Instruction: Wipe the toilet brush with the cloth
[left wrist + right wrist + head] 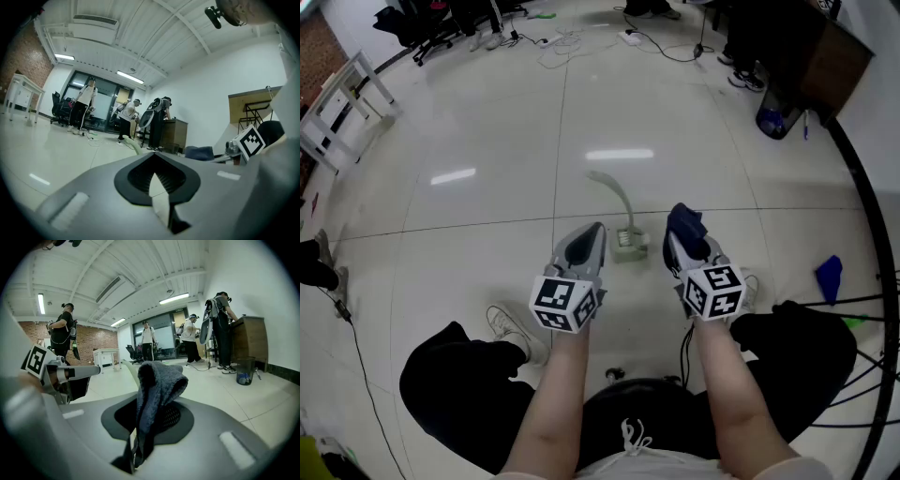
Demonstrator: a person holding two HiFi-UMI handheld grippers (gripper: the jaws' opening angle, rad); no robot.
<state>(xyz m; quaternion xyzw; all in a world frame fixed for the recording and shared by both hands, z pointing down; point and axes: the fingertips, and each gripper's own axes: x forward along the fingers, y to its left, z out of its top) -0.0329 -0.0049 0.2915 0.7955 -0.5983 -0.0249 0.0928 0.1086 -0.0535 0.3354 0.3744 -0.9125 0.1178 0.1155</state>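
Shiny white floor (pixel 487 122), big room; toilet brush (pixel 625 236) between closed empty left gripper (pixel 592 234) and right gripper (pixel 679 247) tight on cloth (pixel 685 223)

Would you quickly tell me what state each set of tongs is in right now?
Left tongs: closed, empty.
Right tongs: closed on the cloth.

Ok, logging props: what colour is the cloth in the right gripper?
The cloth is dark blue-grey, clearest in the right gripper view.
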